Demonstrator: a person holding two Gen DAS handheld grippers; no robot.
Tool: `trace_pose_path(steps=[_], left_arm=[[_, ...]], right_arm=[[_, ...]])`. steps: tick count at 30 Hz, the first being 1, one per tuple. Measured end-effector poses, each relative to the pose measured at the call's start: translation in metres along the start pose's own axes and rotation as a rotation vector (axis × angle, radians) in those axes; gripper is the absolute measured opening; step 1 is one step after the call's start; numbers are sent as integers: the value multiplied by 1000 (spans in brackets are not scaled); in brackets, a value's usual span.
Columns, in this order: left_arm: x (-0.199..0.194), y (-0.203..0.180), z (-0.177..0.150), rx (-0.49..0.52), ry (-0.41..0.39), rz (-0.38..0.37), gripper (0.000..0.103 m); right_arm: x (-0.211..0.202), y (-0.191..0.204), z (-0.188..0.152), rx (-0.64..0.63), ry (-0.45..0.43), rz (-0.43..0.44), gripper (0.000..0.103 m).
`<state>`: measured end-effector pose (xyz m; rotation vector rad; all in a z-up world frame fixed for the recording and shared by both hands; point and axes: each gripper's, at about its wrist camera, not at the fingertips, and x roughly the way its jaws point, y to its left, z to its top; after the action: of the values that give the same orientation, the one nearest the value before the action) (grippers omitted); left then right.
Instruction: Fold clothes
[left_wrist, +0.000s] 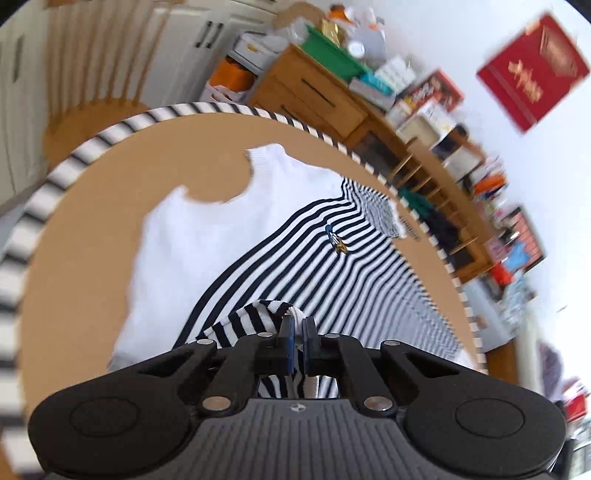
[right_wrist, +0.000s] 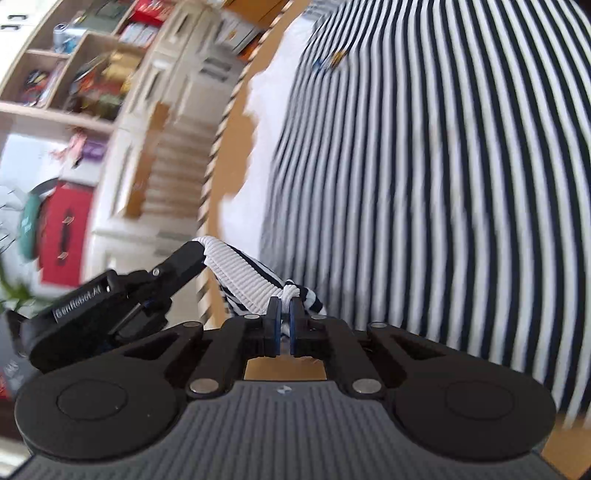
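Note:
A navy-and-white striped sweater (left_wrist: 332, 266) with white panels lies spread on a round brown table (left_wrist: 207, 140). My left gripper (left_wrist: 297, 323) is shut on a bunched striped fold (left_wrist: 255, 321) of its near edge. In the right wrist view the striped body (right_wrist: 424, 184) fills the right side. My right gripper (right_wrist: 284, 302) is shut on the same garment, where a white ribbed band (right_wrist: 240, 273) meets the stripes. That band runs left to the left gripper (right_wrist: 197, 251), which holds its other end beyond the table rim (right_wrist: 212, 158).
The table has a black-and-white striped rim (left_wrist: 332, 142). Behind it stand a wooden chair (left_wrist: 103, 74) and a cluttered wooden sideboard (left_wrist: 314, 88). A red box (left_wrist: 532, 70) hangs on the wall. Open shelves (right_wrist: 74, 74) and white cabinets (right_wrist: 173, 122) are off the table's left.

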<state>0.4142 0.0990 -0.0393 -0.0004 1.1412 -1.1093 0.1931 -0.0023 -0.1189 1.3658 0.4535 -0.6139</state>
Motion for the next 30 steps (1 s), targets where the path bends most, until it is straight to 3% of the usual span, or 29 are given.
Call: trace_pose_path(steps=[1,3,4,6,8,10,12,16,19,21,24,26,28,30], left_arm=[[18,-5,6,8,16,22,5],[49,-10,14,14,45,82,5],[59,-10,18,13,57,113,6],[61,-6,24,11,38,133,9],[41,0,27,38,-29,129,29],[17,2,23,127,-91,140,37],[5,5,11,234,-49,169,35],[4,12,-30,449,71,203,33],[8,27,-57,558,125,230,22],[4,37,-61,587,133,244,19],[-5,50,-51,586,142,237,13],[-9,53,-41,594,138,247,15],[-10,58,-35,576,146,236,25],[-8,65,-29,549,166,224,28]], right_arm=[[7,-3,11,-10,-9,-27,12],[19,-12,28,-25,-16,-65,35],[20,-18,34,-18,-18,-53,36],[11,-22,40,-53,-61,-49,47],[-2,-21,40,-132,-119,-59,47],[-12,-12,33,-291,-170,-88,42],[-8,2,23,-412,-163,-93,32],[16,31,-2,-582,-103,-85,28],[40,40,-15,-674,-67,-184,27],[43,42,-22,-714,-77,-253,21],[34,46,-30,-720,-86,-326,25],[21,50,-40,-734,-92,-309,25],[16,54,-53,-754,-64,-286,26],[24,50,-64,-770,-9,-330,23]])
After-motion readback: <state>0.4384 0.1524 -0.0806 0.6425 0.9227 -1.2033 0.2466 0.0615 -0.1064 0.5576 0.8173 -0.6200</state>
